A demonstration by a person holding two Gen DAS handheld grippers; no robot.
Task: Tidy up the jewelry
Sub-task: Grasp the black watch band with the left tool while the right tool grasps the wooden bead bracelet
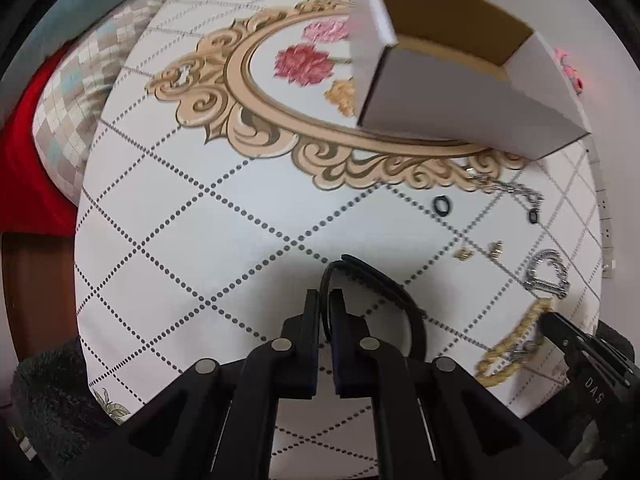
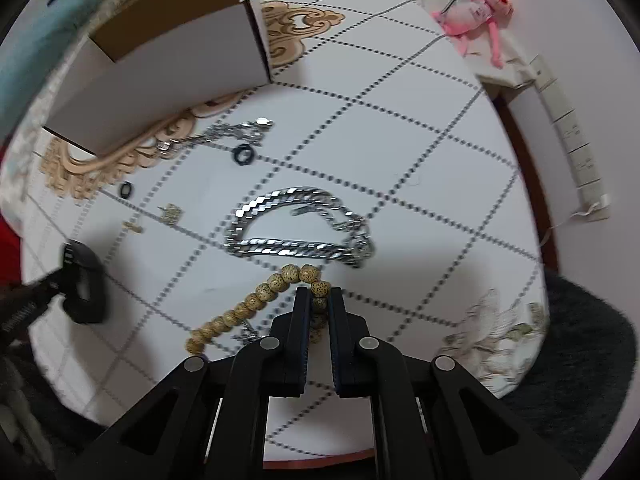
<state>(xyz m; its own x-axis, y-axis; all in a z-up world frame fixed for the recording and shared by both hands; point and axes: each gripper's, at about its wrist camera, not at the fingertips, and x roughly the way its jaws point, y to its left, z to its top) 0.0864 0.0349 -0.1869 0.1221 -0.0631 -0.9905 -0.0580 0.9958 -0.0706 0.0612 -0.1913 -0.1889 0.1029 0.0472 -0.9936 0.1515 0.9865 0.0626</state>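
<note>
My left gripper [image 1: 325, 300] is shut on a black band bracelet [image 1: 384, 288] and holds it just above the white table; it shows in the right wrist view too [image 2: 86, 284]. My right gripper [image 2: 319, 296] is shut on a tan wooden bead bracelet [image 2: 256, 300], also seen in the left wrist view [image 1: 516, 336]. An open white cardboard box [image 1: 460, 92] stands at the back of the table, also in the right wrist view [image 2: 168, 76]. A heavy silver chain bracelet [image 2: 300, 228] lies just beyond the beads.
Two black rings [image 2: 244, 154] [image 2: 127, 190], small gold earrings [image 2: 170, 212] and a thin silver chain [image 2: 236, 132] lie in front of the box. A pink plush toy [image 2: 476, 8] lies at the far right. The table edge [image 2: 532, 208] and a power strip [image 2: 576, 140] are to the right.
</note>
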